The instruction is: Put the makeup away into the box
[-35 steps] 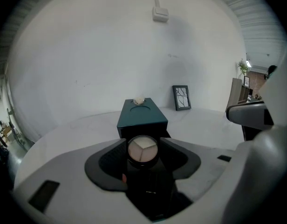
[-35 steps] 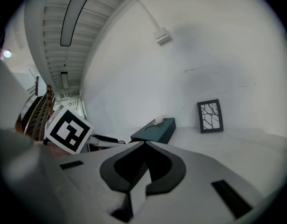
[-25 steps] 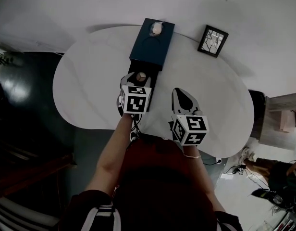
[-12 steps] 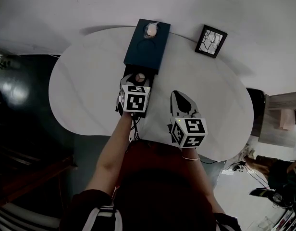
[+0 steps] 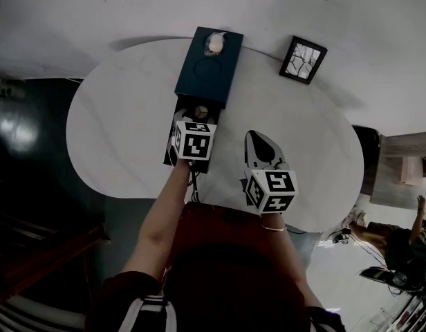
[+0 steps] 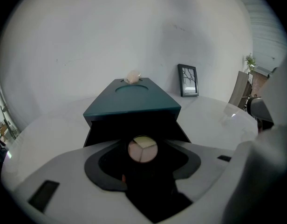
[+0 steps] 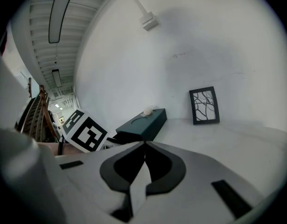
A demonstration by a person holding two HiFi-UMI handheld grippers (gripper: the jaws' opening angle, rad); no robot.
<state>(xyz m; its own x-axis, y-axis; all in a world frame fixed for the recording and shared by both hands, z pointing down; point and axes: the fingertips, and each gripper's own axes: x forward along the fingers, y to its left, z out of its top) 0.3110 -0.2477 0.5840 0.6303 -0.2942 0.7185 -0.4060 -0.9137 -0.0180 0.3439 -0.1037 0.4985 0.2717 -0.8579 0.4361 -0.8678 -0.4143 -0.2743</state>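
Resolving only in left gripper view, the compact (image 6: pixel 143 149) shows three shades.

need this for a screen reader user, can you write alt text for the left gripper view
The left claw grips a round three-shade makeup compact at the open drawer of a dark teal box on a white table. A small pale lump sits on the box; a framed picture stands by the wall behind.
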